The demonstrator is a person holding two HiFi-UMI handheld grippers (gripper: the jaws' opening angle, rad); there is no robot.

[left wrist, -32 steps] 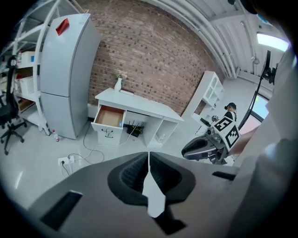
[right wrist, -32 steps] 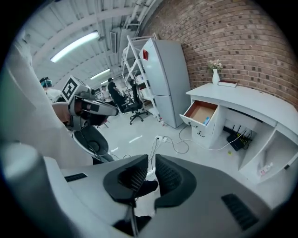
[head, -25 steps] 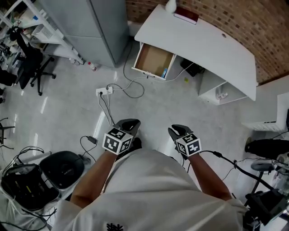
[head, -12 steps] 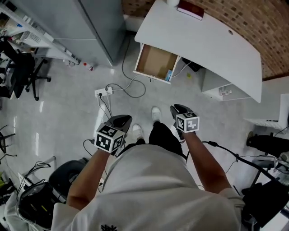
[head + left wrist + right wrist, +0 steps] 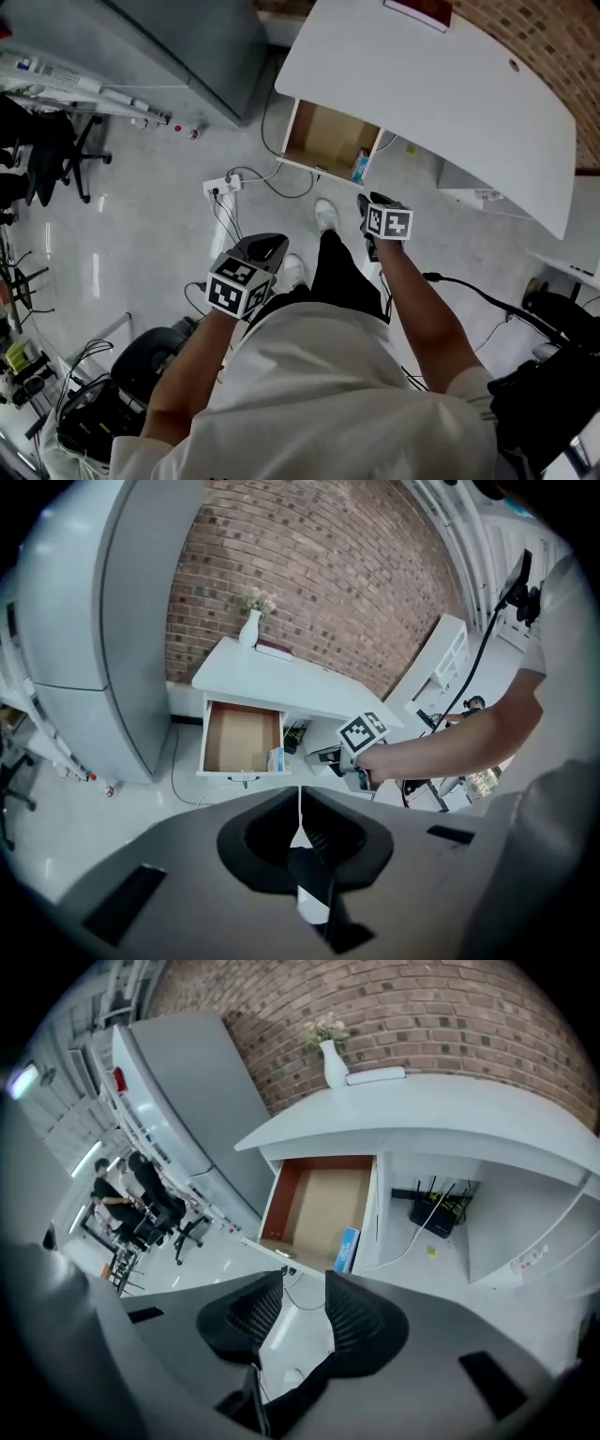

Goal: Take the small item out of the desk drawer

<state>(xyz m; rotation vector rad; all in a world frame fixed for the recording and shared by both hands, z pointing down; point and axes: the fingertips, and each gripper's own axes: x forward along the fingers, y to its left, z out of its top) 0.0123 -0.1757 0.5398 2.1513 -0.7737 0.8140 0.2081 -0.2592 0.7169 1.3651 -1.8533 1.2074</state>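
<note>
The white desk (image 5: 441,84) has its drawer (image 5: 323,136) pulled open, showing a brown bottom. A small blue item (image 5: 360,169) stands at the drawer's front right corner; the right gripper view shows the blue item (image 5: 345,1249) too. My right gripper (image 5: 369,201) hovers just in front of that corner, apart from it. Its jaws have just been opening and stand open with nothing between them, as seen at the right gripper (image 5: 305,1283). My left gripper (image 5: 270,246) hangs lower over the floor, shut and empty, well short of the drawer (image 5: 242,738).
A power strip (image 5: 222,185) with trailing cables lies on the floor before the drawer. A grey cabinet (image 5: 187,37) stands left of the desk. A vase (image 5: 334,1061) and a book (image 5: 427,11) sit on the desktop. A router (image 5: 436,1206) sits beneath it.
The person has walked towards the desk, so the drawer is much nearer. Both grippers moved forward, the right one further, up to the drawer's front. The right jaws spread apart.
</note>
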